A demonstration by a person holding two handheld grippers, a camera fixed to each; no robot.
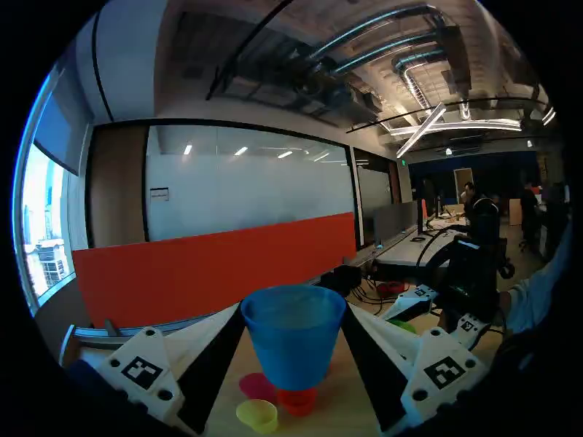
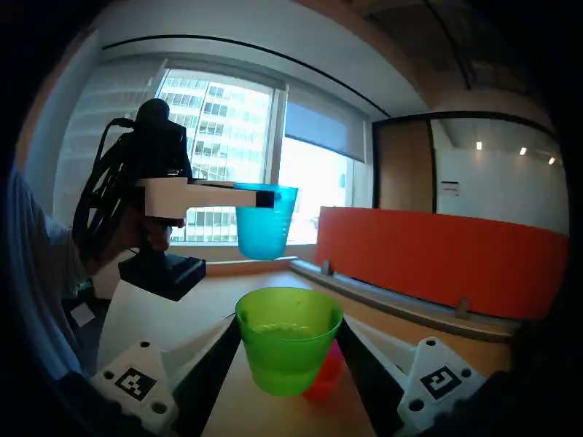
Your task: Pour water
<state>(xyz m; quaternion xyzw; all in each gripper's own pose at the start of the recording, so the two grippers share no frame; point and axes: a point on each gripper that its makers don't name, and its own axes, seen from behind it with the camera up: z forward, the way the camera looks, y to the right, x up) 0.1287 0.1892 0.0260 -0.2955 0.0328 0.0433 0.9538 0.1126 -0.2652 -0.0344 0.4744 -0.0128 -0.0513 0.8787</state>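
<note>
My left gripper (image 1: 294, 320) is shut on a translucent blue cup (image 1: 294, 339), held upright above the wooden table (image 1: 357, 404). In the right gripper view that same blue cup (image 2: 266, 222) hangs higher and farther off, in the left gripper (image 2: 266, 197) held by a hand (image 2: 142, 229). My right gripper (image 2: 289, 328) is shut on a green cup (image 2: 289, 342), also upright, just above the table (image 2: 240, 397). In the left gripper view the right gripper (image 1: 408, 317) shows at the right with the green cup (image 1: 405, 325) in it. Whether either cup holds water I cannot tell.
Small pink (image 1: 255, 384), yellow (image 1: 257, 415) and red (image 1: 296, 400) cups stand on the table below the blue cup. A red cup (image 2: 326, 375) sits behind the green one. An orange partition (image 2: 452, 258) runs along the table's far edge. A sleeve (image 1: 535, 291) is at the right.
</note>
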